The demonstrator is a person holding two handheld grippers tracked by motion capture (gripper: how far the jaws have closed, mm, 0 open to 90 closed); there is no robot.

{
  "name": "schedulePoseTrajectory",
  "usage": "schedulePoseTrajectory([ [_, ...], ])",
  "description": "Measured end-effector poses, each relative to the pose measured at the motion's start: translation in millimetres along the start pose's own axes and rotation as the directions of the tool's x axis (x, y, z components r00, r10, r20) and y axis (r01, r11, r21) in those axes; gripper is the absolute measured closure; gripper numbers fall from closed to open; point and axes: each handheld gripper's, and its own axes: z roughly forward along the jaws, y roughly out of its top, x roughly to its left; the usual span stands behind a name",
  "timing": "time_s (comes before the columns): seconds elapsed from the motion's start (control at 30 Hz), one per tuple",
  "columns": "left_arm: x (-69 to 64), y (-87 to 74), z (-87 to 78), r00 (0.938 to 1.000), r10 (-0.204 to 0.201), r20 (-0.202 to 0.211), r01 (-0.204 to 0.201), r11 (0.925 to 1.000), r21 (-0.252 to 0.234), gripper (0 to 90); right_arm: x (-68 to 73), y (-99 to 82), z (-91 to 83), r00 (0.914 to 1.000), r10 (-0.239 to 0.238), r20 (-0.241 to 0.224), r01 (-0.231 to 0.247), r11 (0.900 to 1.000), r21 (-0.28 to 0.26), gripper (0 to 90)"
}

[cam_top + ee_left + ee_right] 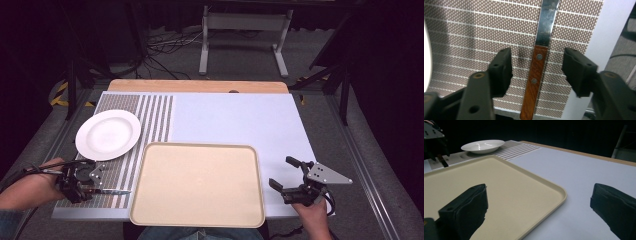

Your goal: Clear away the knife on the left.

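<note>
From the high view, your left gripper (92, 189) sits low at the near left corner of the table, over the brown patterned placemat (145, 107), with the knife (111, 191) running from it toward the tray (197, 220). The white plate (107, 134) rests on the mat just beyond your hand. The beige tray lies bare in the middle near you, and your right gripper (286, 176) hangs off its right edge over the pale table cover (240, 117), jaws spread, holding nothing.

In the left gripper view you look straight down on the knife (535, 77): its wooden handle lies flat on the mat between the two black jaws, the steel blade pointing away. There is a clear gap on each side of the handle — the pads (503, 71) are not pressing on it, so the jaws are released around it, not yet clenched.

In the right gripper view the jaws stand wide apart, one over the tray (544, 186), the other over the table cover. The plate (482, 145) shows far off, beside your other gripper (435, 150).

By my reading you are at the very start of the pick — lined up on the handle, but the squeeze, the lift and any placing are all left to do.
</note>
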Motion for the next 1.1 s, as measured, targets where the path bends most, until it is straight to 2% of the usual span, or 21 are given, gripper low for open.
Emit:
schedulePoseTrajectory([
  [0.03, -0.9, 0.5, 0.4, 0.9993, 0.030, -0.022, -0.030, 0.9995, 0.008, 47.3, 0.0, -0.1, 0.1, 1.0000, 0.003, -0.002, -0.003, 1.0000, 0.002, 1.8],
  [0.1, -2.8, 0.6, 1.5, 0.9980, 0.054, -0.032, -0.053, 0.9983, 0.025, 52.0, -0.1, -0.2, 0.5, 0.9999, 0.005, -0.009, -0.005, 1.0000, 0.005, 1.8],
  [0.13, -2.7, -0.3, 3.6, 0.9979, 0.059, -0.024, -0.059, 0.9982, 0.006, 54.7, -0.2, -0.1, 0.5, 0.9999, 0.003, -0.011, -0.003, 1.0000, 0.006, 1.9],
  [0.17, -2.7, 0.1, 4.1, 0.9972, 0.072, -0.019, -0.071, 0.9973, 0.015, 58.3, 0.0, 0.0, 0.4, 0.9999, 0.001, -0.011, -0.001, 1.0000, 0.004, 1.9],
  [0.2, -3.4, -0.6, 5.6, 0.9978, 0.066, -0.004, -0.066, 0.9978, 0.006, 62.9, 0.2, 0.1, 0.1, 1.0000, -0.001, -0.008, 0.001, 1.0000, 0.001, 1.9],
  [0.23, -2.8, -0.4, 7.1, 0.9963, 0.086, -0.011, -0.086, 0.9963, 0.007, 66.9, 0.2, 0.2, -0.1, 1.0000, 0.000, -0.008, 0.000, 1.0000, -0.001, 1.9],
  [0.27, -3.2, -0.4, 8.1, 0.9969, 0.079, -0.005, -0.079, 0.9968, 0.012, 71.0, 0.2, 0.2, -0.1, 1.0000, 0.001, -0.008, -0.001, 1.0000, 0.000, 1.9],
  [0.3, -1.5, -0.1, 7.6, 0.9960, 0.086, 0.024, -0.087, 0.9961, 0.018, 74.3, 0.2, 0.2, -0.1, 1.0000, 0.000, -0.007, 0.000, 1.0000, -0.001, 1.9],
  [0.33, -1.2, -0.7, 8.1, 0.9956, 0.090, 0.026, -0.090, 0.9959, 0.010, 75.6, 0.2, 0.3, -0.2, 1.0000, 0.000, -0.008, 0.000, 1.0000, -0.001, 1.9],
  [0.37, -1.6, -1.2, 9.0, 0.9958, 0.089, 0.021, -0.089, 0.9960, 0.000, 76.4, 0.3, 0.3, -0.3, 1.0000, 0.001, -0.008, -0.001, 1.0000, -0.002, 1.9],
  [0.4, -1.6, -0.4, 7.6, 0.9953, 0.096, 0.015, -0.096, 0.9952, 0.021, 76.6, 0.4, 0.3, -0.3, 1.0000, 0.001, -0.007, -0.001, 1.0000, -0.002, 2.0],
  [0.53, -0.2, -1.3, 9.4, 0.9947, 0.099, 0.027, -0.099, 0.9951, 0.000, 77.1, 0.5, 0.4, -0.7, 0.9999, 0.002, -0.011, -0.002, 1.0000, -0.006, 2.0],
  [0.63, 1.1, 0.3, 8.7, 0.9927, 0.116, 0.033, -0.117, 0.9931, 0.015, 77.2, 0.8, 0.6, -1.0, 0.9999, -0.001, -0.013, 0.001, 1.0000, -0.005, 2.0],
  [0.67, 0.0, 0.8, 8.1, 0.9937, 0.111, 0.019, -0.111, 0.9934, 0.028, 77.2, 1.2, 0.5, -1.1, 0.9999, 0.001, -0.012, -0.001, 1.0000, -0.006, 2.0],
  [0.73, 0.9, -0.5, 9.2, 0.9940, 0.102, 0.037, -0.103, 0.9947, 0.008, 77.2, 0.9, 0.4, -1.1, 0.9999, 0.000, -0.014, -0.001, 1.0000, -0.007, 2.0],
  [0.77, 0.6, -0.7, 9.2, 0.9944, 0.102, 0.028, -0.102, 0.9948, 0.009, 77.2, 0.6, 0.3, -0.9, 0.9999, 0.002, -0.015, -0.002, 1.0000, -0.006, 2.0],
  [1.07, 1.1, -0.8, 9.0, 0.9940, 0.104, 0.033, -0.104, 0.9945, 0.007, 77.2, 0.9, 0.3, -0.7, 0.9998, 0.002, -0.019, -0.002, 1.0000, -0.002, 2.3],
  [1.1, 0.1, -1.2, 8.8, 0.9952, 0.094, 0.027, -0.094, 0.9955, 0.008, 77.2, 1.0, 0.3, -0.7, 0.9998, 0.002, -0.020, -0.002, 1.0000, -0.002, 2.4],
])
